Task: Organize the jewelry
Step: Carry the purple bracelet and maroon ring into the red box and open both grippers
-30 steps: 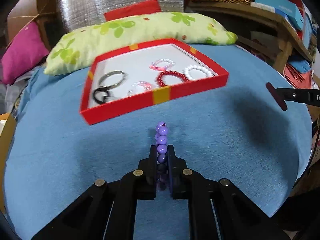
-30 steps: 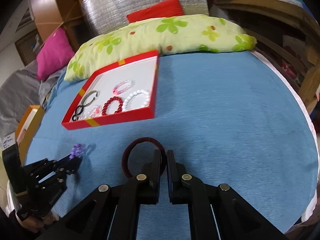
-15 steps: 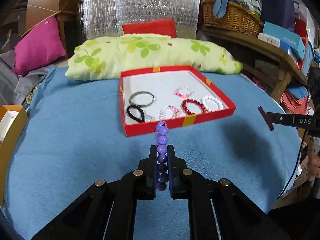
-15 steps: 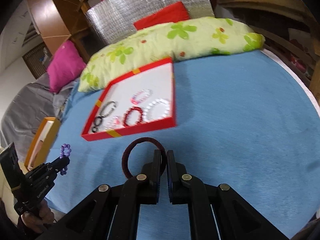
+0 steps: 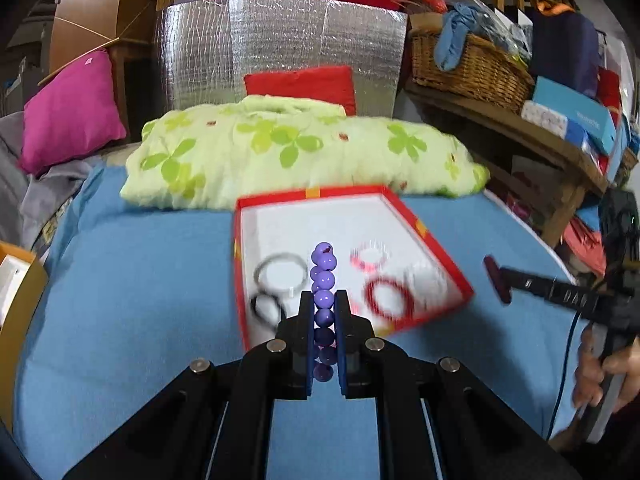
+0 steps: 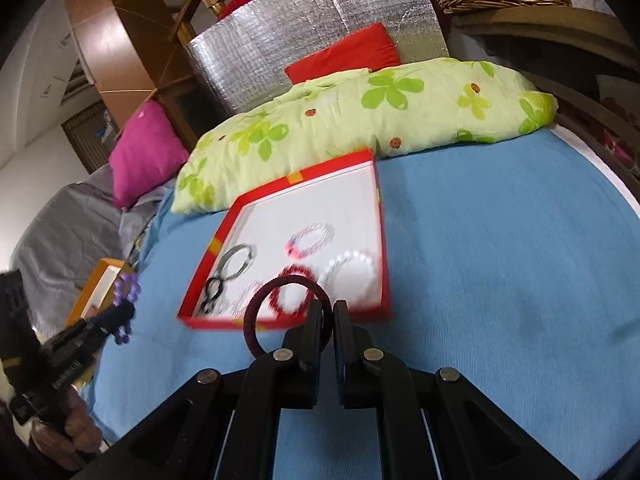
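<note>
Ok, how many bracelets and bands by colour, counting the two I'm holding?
Pink bracelets: 2
Red bracelet: 1
White bracelet: 1
Silver ring: 1
Black band: 1
Purple bracelet: 1
Dark red band: 1
Total: 8

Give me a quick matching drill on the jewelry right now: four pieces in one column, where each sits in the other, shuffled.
Column 1:
1. purple bead bracelet
2. dark red band
3. white pearl bracelet
4. black loop

Column 2:
A. in the red tray, right near corner
B. clamped in the right gripper
C. in the red tray, left near corner
D. clamped in the left gripper

Pairs: 1-D, 2-B, 3-A, 4-C
</note>
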`<state>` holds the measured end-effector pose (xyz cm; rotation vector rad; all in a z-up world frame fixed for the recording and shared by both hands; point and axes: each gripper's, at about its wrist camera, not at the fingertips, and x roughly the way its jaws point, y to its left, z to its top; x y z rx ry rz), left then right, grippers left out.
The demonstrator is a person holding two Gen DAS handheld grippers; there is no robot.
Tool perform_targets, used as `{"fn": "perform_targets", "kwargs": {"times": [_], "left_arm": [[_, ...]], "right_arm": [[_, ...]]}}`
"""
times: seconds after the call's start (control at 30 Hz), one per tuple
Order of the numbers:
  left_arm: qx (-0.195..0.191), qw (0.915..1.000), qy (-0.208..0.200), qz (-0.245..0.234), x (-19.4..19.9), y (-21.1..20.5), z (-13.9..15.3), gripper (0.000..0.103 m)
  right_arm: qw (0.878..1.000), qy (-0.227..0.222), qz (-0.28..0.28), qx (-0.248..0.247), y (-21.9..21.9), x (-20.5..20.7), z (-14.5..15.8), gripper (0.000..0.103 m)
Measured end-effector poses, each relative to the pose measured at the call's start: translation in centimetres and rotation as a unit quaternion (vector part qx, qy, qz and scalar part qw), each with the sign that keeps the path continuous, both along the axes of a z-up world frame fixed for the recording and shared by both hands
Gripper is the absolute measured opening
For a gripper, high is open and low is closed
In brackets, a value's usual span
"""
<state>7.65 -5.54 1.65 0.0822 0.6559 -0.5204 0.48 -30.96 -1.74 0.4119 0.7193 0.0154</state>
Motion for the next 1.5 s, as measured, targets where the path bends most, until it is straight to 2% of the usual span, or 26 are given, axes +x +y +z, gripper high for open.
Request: {"fn": "perform_targets", "kwargs": {"times": [0.13, 0.27, 0.57, 0.83, 1.5], "left_arm": [[-0.006, 1.0, -0.005, 0.003, 3.8, -1.8, 0.8, 0.01], [-0.002, 0.9998, 0.009, 0.016, 7.0, -2.9, -0.2, 0.01], [0.013, 0.998, 0.055, 0.027, 11.7, -4.3, -3.3, 0.01], [0.031, 0.9972, 0.068, 0.009, 12.4, -6.1, -4.7, 0.01], [0.042, 0.9933, 0.106, -0.017, 14.2, -7.6, -7.3, 0.01]], "right_arm": [[1.0, -0.008, -0.009, 0.011, -0.9, 3.5, 0.5, 0.006], [1.0, -0.012, -0.013, 0.011, -1.2, 7.5, 1.0, 0.006], [0.999, 0.032, -0.037, 0.024, -1.4, 13.5, -0.5, 0.006], [0.996, 0.059, -0.055, 0.037, -2.4, 15.5, -1.8, 0.006], [0.991, 0.09, -0.073, 0.072, -2.9, 19.5, -4.3, 0.01]]}}
